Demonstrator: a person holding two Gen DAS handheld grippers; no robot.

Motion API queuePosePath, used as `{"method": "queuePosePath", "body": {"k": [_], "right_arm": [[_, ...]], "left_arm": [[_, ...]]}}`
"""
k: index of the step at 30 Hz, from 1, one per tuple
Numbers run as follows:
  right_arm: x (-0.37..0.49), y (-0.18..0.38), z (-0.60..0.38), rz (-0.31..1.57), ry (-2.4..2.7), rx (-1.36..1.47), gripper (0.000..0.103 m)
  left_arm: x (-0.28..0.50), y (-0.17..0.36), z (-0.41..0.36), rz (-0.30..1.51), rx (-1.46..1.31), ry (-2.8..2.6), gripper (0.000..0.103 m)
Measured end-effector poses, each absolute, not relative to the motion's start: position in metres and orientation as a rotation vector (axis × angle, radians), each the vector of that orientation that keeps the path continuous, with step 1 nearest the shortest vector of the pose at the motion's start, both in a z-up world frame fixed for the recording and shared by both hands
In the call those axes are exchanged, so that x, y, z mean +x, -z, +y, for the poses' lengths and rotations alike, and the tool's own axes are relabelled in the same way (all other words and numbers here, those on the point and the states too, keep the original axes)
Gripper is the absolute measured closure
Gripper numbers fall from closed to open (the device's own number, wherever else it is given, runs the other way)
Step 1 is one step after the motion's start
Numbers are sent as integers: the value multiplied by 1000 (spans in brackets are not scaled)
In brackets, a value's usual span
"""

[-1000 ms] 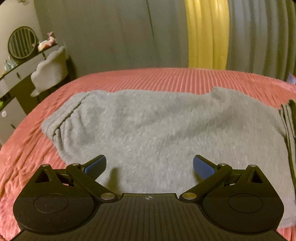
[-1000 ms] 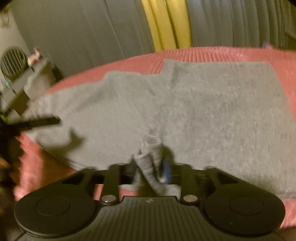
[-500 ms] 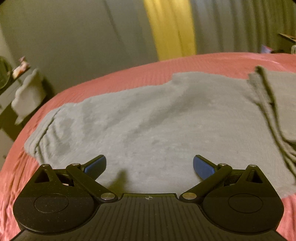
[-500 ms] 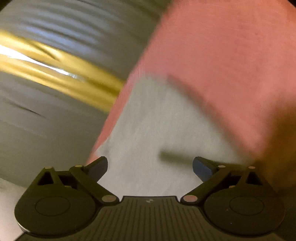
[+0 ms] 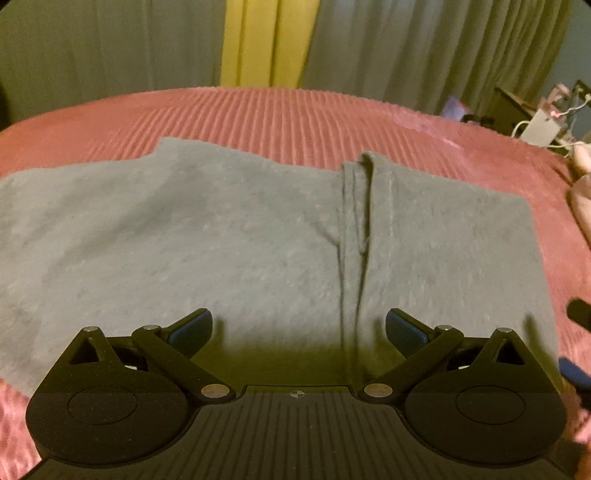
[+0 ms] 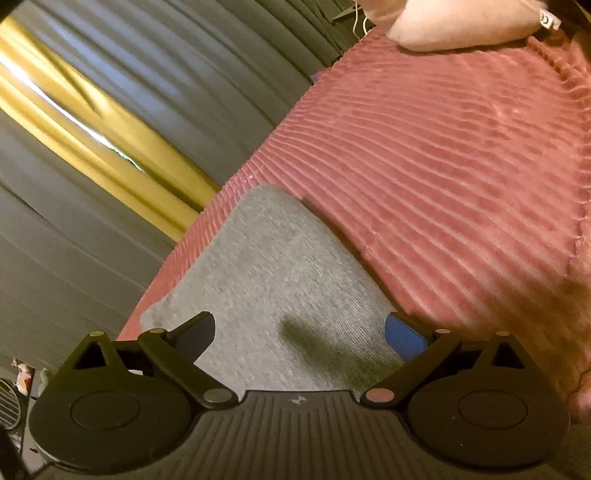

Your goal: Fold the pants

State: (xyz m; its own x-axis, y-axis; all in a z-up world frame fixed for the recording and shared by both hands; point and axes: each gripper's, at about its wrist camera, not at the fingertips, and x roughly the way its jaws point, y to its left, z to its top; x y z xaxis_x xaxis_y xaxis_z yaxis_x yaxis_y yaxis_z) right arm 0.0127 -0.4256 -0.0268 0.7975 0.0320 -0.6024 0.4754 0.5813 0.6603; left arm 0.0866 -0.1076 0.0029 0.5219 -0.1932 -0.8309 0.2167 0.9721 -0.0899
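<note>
A: Left gripper (image 5: 298, 325) jaws spread wide, nothing between them, hanging over the near edge of the grey knit pants (image 5: 221, 251). Right gripper (image 6: 300, 332) also at full spread; its jaws have just been opening, and nothing sits between the pads now. It's over one end of the same grey cloth.

B: Where's the garment?

A: Flat on the bed with the pink ribbed bedspread (image 5: 295, 118), towards the near side. A pale pillow (image 6: 461, 22) is at the far corner, well apart from it.

B: Progress?

A: My read: one fold done. The pants look doubled leg over leg into one wide band. A ridge of bunched fabric (image 5: 356, 229) runs from near edge to far edge, right of centre in the left view. It could be a flap laid over from the right end, but I can't tell for sure.

B: Left to do?

A: Probably folding across the length at least once more, then flattening that ridge.

B: Orientation?

A: Long axis runs left-right in the left view, parallel to the bed's near edge. Which end is the waistband, I can't tell.
</note>
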Motion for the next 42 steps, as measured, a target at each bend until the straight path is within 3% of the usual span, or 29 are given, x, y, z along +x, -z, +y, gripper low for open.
{"method": "queuePosePath", "body": {"k": [5,10,17,22,26,31,33,35,37,38,40,42], "right_arm": [[21,32,-425,634,289,915,4],[29,32,-415,661,299,835,4],[33,35,-415,665,302,824,4],[34,35,-414,661,307,822,4],[32,35,-416,653,305,840,4],[33,35,-417,652,305,843,4],[33,35,-417,651,308,842,4],[34,36,-416,651,310,839,4],[33,35,-416,648,309,836,4],[33,35,-416,645,308,839,4],[31,35,-417,635,305,848,4],[31,35,-418,631,305,851,4]], "left_arm": [[106,22,-132,1070,64,255,3],[112,30,-139,1090,11,285,19],[120,35,-138,1123,-44,370,19],[121,30,-142,1121,-75,438,37],[121,32,-139,1130,-124,446,37],[126,39,-134,1150,-140,489,13],[124,39,-145,1140,-87,475,14],[121,36,-153,1102,-67,456,31],[120,32,-152,1088,-76,435,60],[121,31,-150,1088,-86,437,68],[124,26,-141,1099,-128,437,78],[124,20,-134,1093,-164,432,81]]}}
